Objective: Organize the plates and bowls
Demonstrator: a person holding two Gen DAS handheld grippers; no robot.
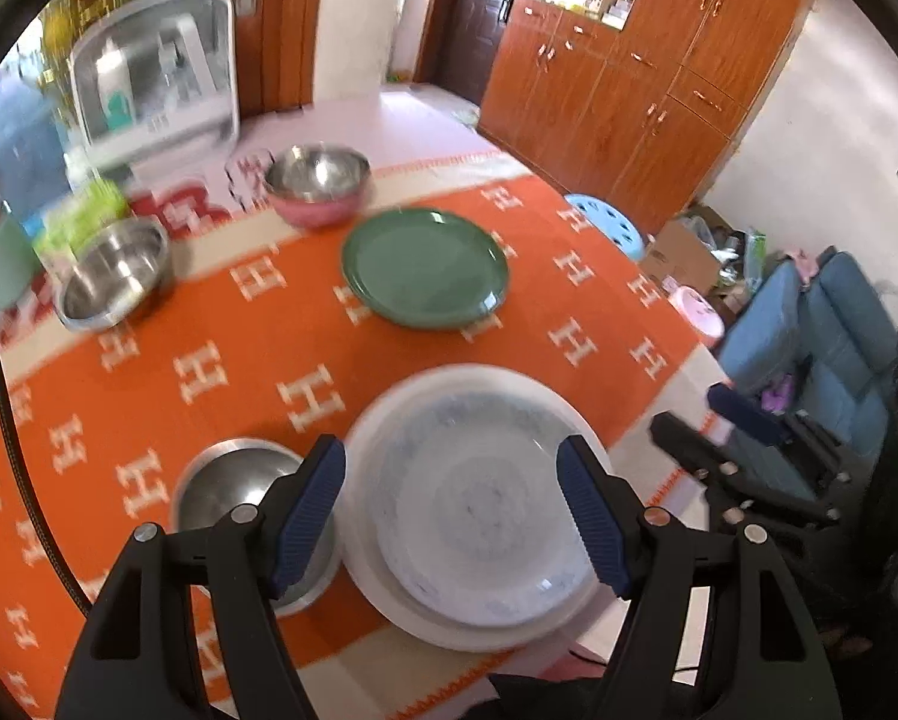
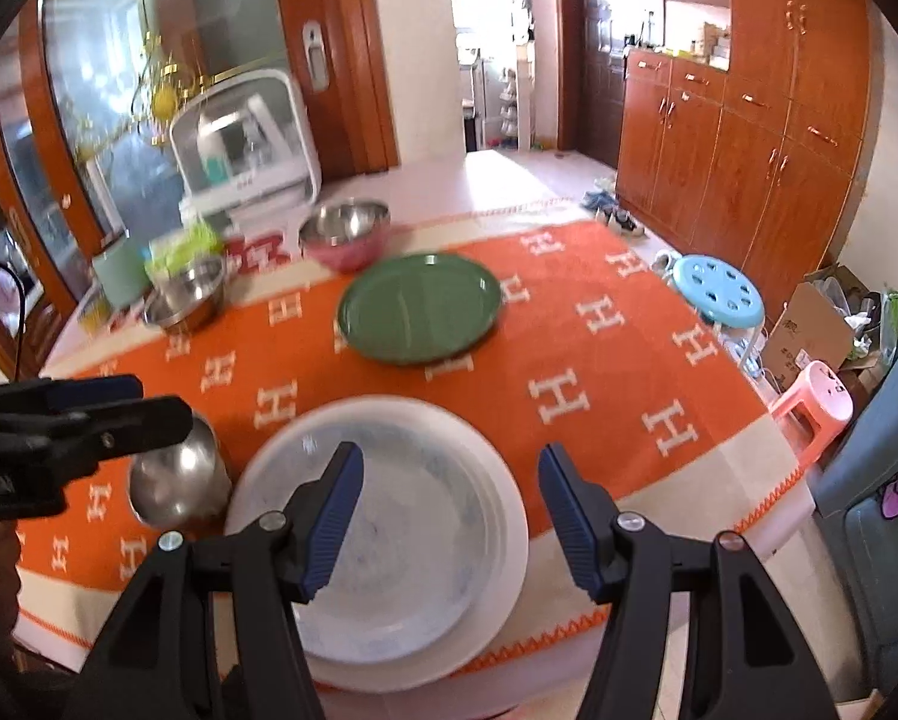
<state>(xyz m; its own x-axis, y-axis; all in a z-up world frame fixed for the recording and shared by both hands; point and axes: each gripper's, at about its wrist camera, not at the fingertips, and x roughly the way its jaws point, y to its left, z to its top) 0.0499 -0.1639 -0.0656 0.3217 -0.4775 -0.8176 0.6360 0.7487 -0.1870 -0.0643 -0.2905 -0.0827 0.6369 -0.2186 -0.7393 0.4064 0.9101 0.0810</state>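
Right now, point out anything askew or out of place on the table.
Nothing spilled or broken. The pale plate sits off-centre on the white plate beneath it, so the stack is uneven, and it lies near the table's edge.

In the left wrist view, the left tongs (image 1: 451, 516) cover part of the small shiny steel bowl (image 1: 233, 486) and the near rim of the pale patterned plate (image 1: 479, 516). Motion blurs the far steel bowl with the pink outside (image 1: 319, 185) and the clear-fronted white cabinet (image 1: 155, 72); its contents cannot be made out.
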